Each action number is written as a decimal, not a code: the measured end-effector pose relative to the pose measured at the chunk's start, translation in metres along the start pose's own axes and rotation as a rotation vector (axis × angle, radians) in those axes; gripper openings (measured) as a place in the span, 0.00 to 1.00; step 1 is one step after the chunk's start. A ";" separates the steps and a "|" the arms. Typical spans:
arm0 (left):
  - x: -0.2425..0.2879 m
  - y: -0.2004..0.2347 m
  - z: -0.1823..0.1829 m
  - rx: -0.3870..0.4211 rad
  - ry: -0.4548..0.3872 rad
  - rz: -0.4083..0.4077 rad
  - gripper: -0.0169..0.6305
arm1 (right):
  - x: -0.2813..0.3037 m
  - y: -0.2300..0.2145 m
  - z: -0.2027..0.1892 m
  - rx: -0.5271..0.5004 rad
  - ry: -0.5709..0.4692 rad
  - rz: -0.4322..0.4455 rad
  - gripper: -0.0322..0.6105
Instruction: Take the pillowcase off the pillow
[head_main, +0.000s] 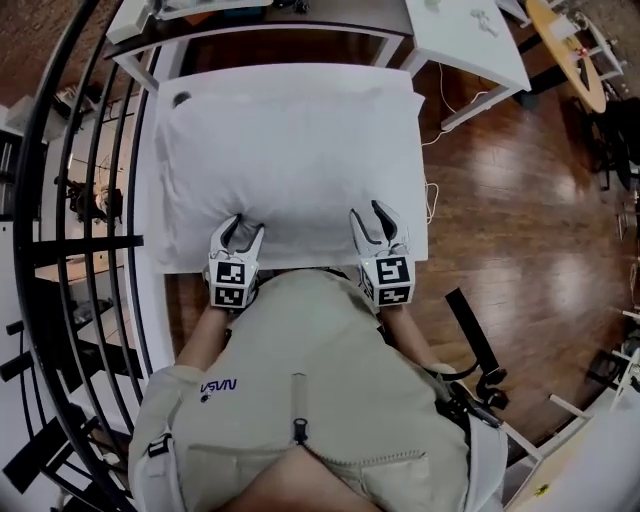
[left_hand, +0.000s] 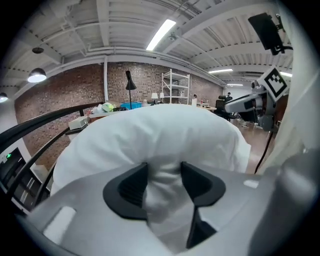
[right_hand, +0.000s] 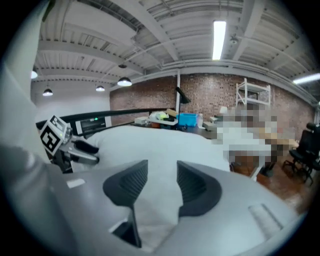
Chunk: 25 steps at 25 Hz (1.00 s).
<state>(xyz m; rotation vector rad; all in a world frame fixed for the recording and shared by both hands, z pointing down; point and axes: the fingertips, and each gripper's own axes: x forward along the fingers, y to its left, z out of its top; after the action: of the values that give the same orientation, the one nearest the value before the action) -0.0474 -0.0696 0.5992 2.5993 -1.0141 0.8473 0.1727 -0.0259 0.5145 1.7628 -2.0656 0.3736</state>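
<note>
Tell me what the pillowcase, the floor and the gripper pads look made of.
Pillowcase: white woven cloth, likely cotton, matte; it creases softly and bulges between the jaws.
Floor: brown wood planks or wood-look laminate, glossy; plank lines and light glare show.
Pads: black, matte, ribbed; probably rubber or soft plastic.

Left tongs (left_hand: 164, 172) stand apart astride the pillowcase (left_hand: 160, 127).

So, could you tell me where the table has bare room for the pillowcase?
Only narrow table strips: beyond the pillow at the far edge, and along its left side. The near edge is crowded by the left gripper and right gripper.
</note>
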 end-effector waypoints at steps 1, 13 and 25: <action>0.001 0.002 -0.002 -0.005 -0.004 -0.008 0.36 | 0.003 0.001 -0.015 -0.022 0.057 -0.005 0.35; -0.008 0.017 0.036 -0.103 -0.103 -0.117 0.06 | 0.053 0.015 -0.047 -0.258 0.175 0.059 0.25; -0.064 0.041 0.154 -0.091 -0.319 -0.084 0.05 | 0.003 0.005 0.092 -0.215 -0.079 0.122 0.07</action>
<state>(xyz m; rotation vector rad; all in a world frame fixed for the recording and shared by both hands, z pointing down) -0.0464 -0.1266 0.4370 2.7300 -0.9834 0.3634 0.1559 -0.0695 0.4345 1.5530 -2.1841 0.1115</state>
